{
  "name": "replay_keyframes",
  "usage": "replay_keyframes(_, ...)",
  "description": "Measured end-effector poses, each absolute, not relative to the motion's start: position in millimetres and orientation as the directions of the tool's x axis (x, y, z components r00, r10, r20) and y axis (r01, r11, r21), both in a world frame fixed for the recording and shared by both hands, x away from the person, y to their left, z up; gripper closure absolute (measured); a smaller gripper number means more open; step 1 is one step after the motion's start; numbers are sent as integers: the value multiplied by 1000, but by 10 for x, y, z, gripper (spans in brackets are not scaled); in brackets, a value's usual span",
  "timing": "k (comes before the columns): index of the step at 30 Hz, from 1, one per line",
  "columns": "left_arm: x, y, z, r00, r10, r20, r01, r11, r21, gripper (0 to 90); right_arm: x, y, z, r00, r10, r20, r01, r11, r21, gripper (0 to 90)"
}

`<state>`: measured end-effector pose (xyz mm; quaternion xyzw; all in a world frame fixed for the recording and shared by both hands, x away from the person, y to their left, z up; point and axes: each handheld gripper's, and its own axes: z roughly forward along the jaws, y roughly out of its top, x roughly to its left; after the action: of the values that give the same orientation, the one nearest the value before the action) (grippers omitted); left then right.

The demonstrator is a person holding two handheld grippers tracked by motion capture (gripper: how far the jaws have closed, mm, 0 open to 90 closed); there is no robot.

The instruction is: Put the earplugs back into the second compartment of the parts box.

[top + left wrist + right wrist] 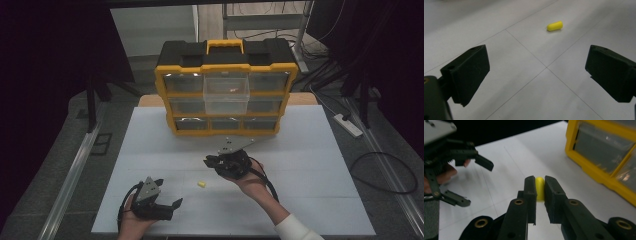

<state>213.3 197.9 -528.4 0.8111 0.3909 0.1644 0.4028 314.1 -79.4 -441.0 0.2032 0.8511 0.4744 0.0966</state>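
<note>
My right gripper [208,161] hovers above the middle of the white board [300,165], pointing left. In the right gripper view its jaws [540,180] are shut on a small yellow capsule [539,191]. A second yellow capsule [201,185] [554,25] lies on the board between the two hands. My left gripper [169,193] [536,72] rests low at the front left, open, with nothing between its jaws; it also appears in the right gripper view [474,182]. A black and yellow drawer organizer [225,75] [599,152] stands at the back, and its top middle clear drawer [226,92] is pulled out.
A white power strip [348,125] and looped cables [385,175] lie on the floor to the right. A metal rail [75,165] runs along the left side. Dark curtains hang on both sides.
</note>
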Motion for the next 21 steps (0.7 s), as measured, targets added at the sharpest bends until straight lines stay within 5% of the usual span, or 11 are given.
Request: replay_keyframes(21, 2130, 1975, -5284, 640, 767, -50, 501, -367, 784, 56, 3046, -1053, -3986, -883, 469, 26, 203, 331, 921, 800)
